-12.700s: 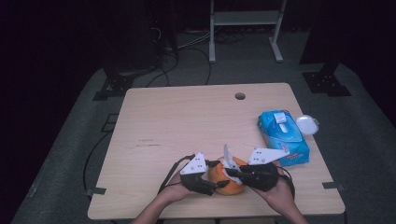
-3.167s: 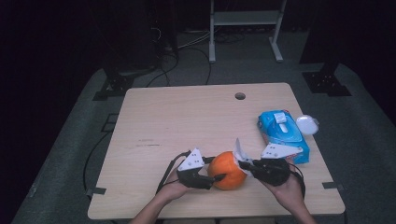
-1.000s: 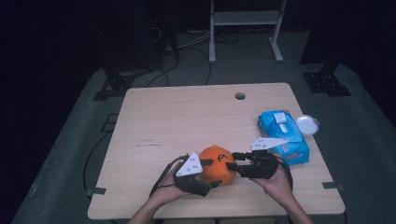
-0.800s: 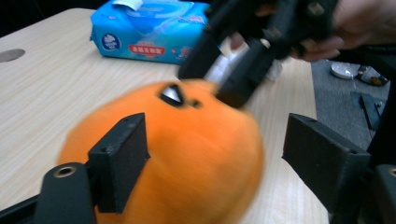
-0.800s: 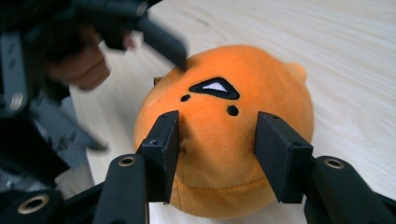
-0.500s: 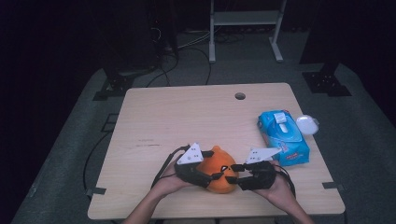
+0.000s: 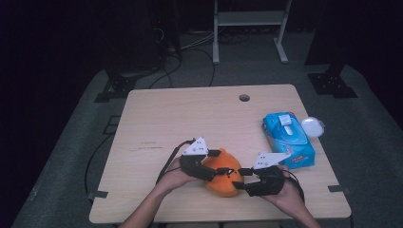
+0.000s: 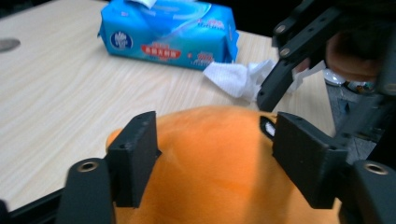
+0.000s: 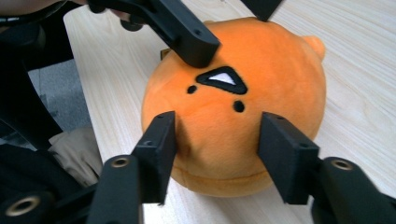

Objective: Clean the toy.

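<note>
Two grippers meet at the orange plush toy (image 7: 223, 173), which sits on the table (image 7: 190, 118) left of the blue wipes pack (image 7: 287, 138). From above, left gripper (image 7: 216, 166) and right gripper (image 7: 242, 178) flank the plush. Left gripper view: jaws apart, straddling the plush's top, white tissue (image 8: 238, 77) beyond. Right gripper view: jaws apart around its face. Close gently, evenly, so the soft body doesn't squirt sideways.

Black grippers, blocky jaws, grey triangular plates, trailing cables
</note>
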